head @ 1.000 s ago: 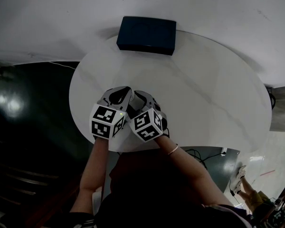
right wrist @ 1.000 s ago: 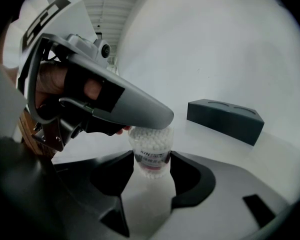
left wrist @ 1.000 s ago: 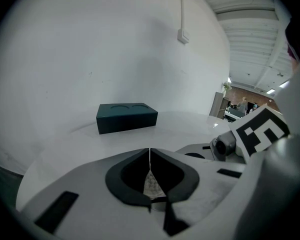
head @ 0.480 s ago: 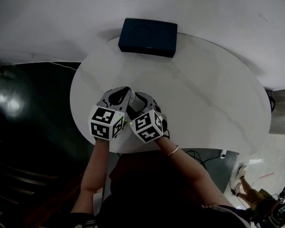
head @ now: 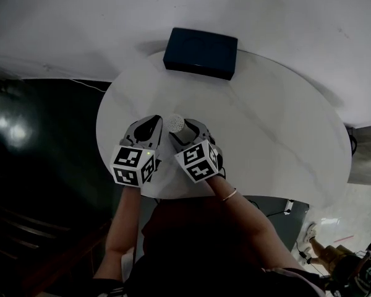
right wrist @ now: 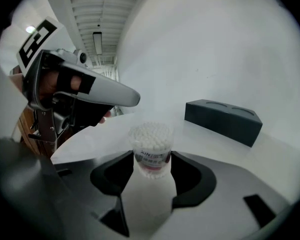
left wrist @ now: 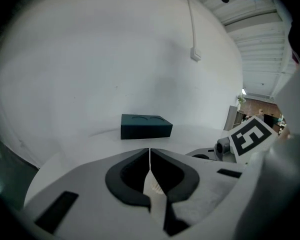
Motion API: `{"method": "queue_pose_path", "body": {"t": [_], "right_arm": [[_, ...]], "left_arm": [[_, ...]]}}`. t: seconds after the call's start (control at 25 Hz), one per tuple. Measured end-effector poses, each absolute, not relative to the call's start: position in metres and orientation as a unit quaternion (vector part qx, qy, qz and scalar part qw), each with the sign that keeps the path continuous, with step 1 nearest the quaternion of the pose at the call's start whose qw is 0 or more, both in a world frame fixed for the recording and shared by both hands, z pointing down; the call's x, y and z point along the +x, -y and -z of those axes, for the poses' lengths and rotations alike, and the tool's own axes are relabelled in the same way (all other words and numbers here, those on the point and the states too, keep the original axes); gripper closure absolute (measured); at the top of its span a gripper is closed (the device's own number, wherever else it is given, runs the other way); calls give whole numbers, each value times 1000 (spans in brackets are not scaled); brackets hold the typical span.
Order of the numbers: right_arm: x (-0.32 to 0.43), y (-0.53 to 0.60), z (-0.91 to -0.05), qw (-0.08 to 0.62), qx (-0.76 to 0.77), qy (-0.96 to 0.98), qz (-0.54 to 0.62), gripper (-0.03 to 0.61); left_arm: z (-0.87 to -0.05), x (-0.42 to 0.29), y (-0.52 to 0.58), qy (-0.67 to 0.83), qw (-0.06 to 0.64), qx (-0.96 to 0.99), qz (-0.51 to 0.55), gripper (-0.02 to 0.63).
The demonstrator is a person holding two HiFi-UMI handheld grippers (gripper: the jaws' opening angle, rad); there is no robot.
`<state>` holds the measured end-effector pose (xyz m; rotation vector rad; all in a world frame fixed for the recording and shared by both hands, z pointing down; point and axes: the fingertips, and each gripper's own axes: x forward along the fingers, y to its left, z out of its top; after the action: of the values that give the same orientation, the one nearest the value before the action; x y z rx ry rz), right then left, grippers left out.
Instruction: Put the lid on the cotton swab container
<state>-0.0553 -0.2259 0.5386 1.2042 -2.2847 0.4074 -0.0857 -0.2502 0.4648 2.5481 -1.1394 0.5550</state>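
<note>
The cotton swab container [right wrist: 151, 149] is a small clear tub packed with white swabs, its top open. My right gripper [right wrist: 151, 168] is shut on its lower body and holds it upright. In the head view the container [head: 176, 124] shows at the tips of the right gripper [head: 184, 131]. My left gripper [head: 152, 125] is just left of it and apart from it. In the left gripper view its jaws [left wrist: 149, 156] are pressed on a thin pale ribbed piece seen edge-on, which looks like the lid [left wrist: 155, 188].
A dark blue box [head: 201, 52] with two round recesses sits at the far edge of the round white table [head: 266, 122], against a white wall. A dark floor lies to the left, and the table's near edge is just under both grippers.
The two grippers were pressed together over the container. The left one has drawn off to the left, and the container's open top now shows between them.
</note>
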Motion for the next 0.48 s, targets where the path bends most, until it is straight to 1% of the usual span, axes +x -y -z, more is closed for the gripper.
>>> {"method": "queue_pose_path", "body": {"t": [0.24, 0.48], "right_arm": [[-52, 225, -534, 256, 448, 845, -139, 339], [-53, 224, -528, 250, 448, 849, -129, 337]], "left_arm": [[-469, -109, 238, 416, 156, 875, -191, 589], [-469, -118, 228, 424, 156, 872, -191, 589]]}}
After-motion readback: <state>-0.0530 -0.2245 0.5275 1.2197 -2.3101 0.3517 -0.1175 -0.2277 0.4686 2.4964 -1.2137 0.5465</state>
